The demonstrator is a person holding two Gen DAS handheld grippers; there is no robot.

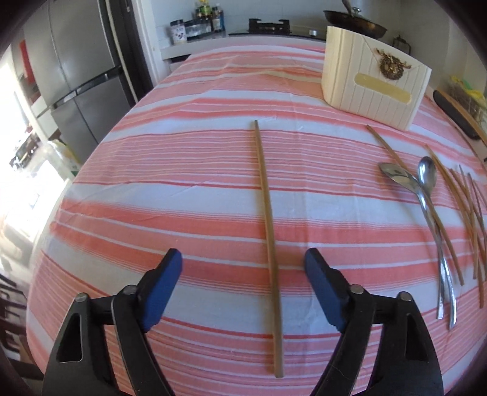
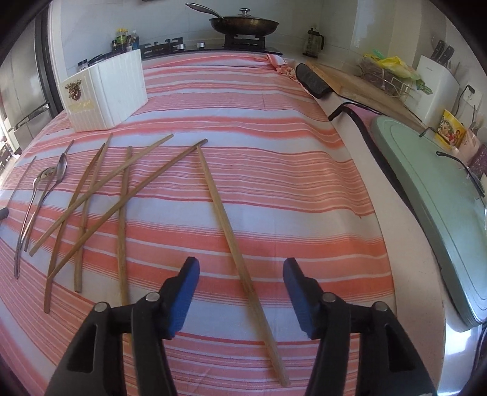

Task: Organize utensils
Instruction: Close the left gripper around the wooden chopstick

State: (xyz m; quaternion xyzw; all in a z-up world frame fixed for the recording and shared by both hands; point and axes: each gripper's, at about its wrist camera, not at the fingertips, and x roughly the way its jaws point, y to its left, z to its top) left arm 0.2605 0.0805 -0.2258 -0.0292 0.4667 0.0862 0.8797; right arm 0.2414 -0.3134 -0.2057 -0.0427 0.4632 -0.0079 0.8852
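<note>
Both my grippers hover over a pink-and-white striped cloth-covered desk [image 1: 182, 189].
Left gripper [image 1: 243, 268] and right gripper [image 2: 241, 275] fingers spread, each straddling a long bamboo chopstick [image 1: 268, 231] [image 2: 226, 219].

I am looking into a home kitchen. Behind the table with its pink-and-white striped cloth [image 2: 258, 128] I see a gas stove [image 2: 243, 42] carrying a lidded frying pan [image 2: 243, 24], with condiment bottles [image 1: 207, 18] lined up beside it. A tall steel refrigerator [image 1: 76, 70] stands at the left. Along the right counter sit a wooden cutting board [image 2: 365, 88], a knife block [image 2: 438, 76] and a glass kettle [image 2: 313, 42].
</note>
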